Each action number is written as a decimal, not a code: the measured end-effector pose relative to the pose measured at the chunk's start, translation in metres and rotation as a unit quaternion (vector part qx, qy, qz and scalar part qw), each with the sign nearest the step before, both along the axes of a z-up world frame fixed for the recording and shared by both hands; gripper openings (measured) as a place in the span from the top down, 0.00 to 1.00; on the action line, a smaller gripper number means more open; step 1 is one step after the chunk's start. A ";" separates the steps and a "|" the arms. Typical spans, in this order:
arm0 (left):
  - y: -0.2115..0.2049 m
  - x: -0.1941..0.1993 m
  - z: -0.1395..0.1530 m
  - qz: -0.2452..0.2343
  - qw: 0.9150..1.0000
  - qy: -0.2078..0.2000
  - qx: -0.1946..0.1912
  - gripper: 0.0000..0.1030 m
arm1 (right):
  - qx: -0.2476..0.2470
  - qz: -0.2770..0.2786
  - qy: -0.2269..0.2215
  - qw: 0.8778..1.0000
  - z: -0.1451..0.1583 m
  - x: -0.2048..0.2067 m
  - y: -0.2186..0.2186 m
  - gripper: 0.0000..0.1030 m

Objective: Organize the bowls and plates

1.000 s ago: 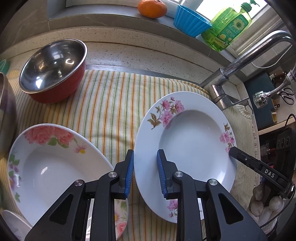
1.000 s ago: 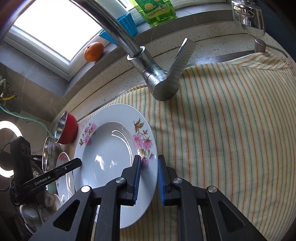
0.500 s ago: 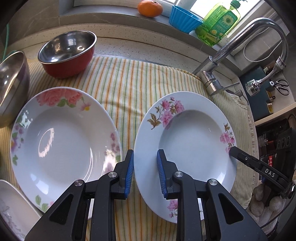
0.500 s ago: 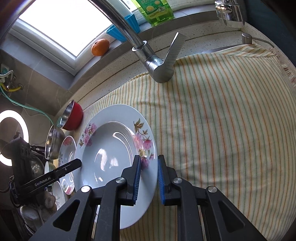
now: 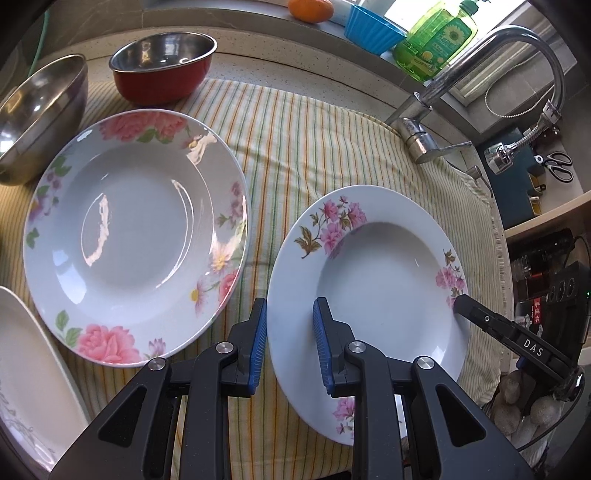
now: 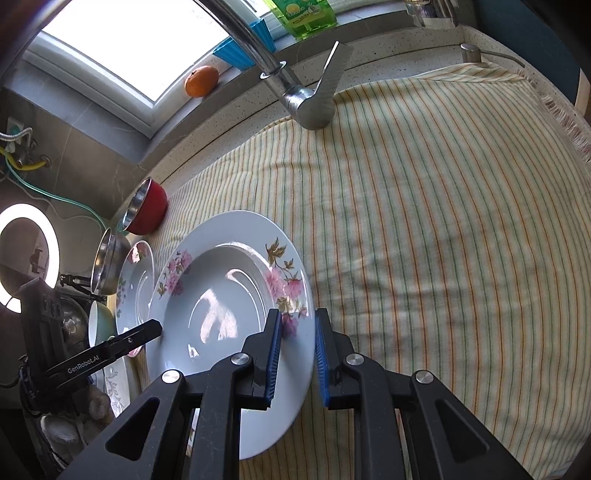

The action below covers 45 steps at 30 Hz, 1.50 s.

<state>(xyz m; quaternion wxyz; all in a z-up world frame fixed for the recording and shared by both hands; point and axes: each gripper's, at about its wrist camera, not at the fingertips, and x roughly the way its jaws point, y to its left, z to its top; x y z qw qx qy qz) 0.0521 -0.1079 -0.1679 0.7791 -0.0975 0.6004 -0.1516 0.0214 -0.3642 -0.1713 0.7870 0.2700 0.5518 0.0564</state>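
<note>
L gripper and R gripper each pinch opposite rims of pink plate, lifted just right of rose plate. Nothing stacked yet; red bowl, steel bowl behind rose plate, apart. Early stage.

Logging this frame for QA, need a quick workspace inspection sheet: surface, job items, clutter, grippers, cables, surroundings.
Surface: striped cloth over the counter.
Job's things: pink-flower plate gripped on both rims; rose plate beside it, apart; red bowl; steel bowl; white dish at the left edge.
Clutter: orange, blue cup, soap bottle on the sill.
Grippers: left gripper and right gripper each straddle the plate rim.
Cables: green hose on the wall.
Surroundings: faucet, scissors, ring light.
</note>
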 end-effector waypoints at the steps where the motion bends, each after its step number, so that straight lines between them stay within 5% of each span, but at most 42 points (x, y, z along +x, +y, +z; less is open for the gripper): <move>1: 0.000 -0.002 0.000 -0.001 1.000 -0.001 0.002 0.78 | 0.002 0.000 0.001 1.000 -0.001 -0.002 0.000 0.84; 45: 0.028 -0.045 -0.016 0.004 1.000 0.006 0.011 0.77 | -0.005 0.036 0.019 0.999 -0.015 -0.033 0.034 0.84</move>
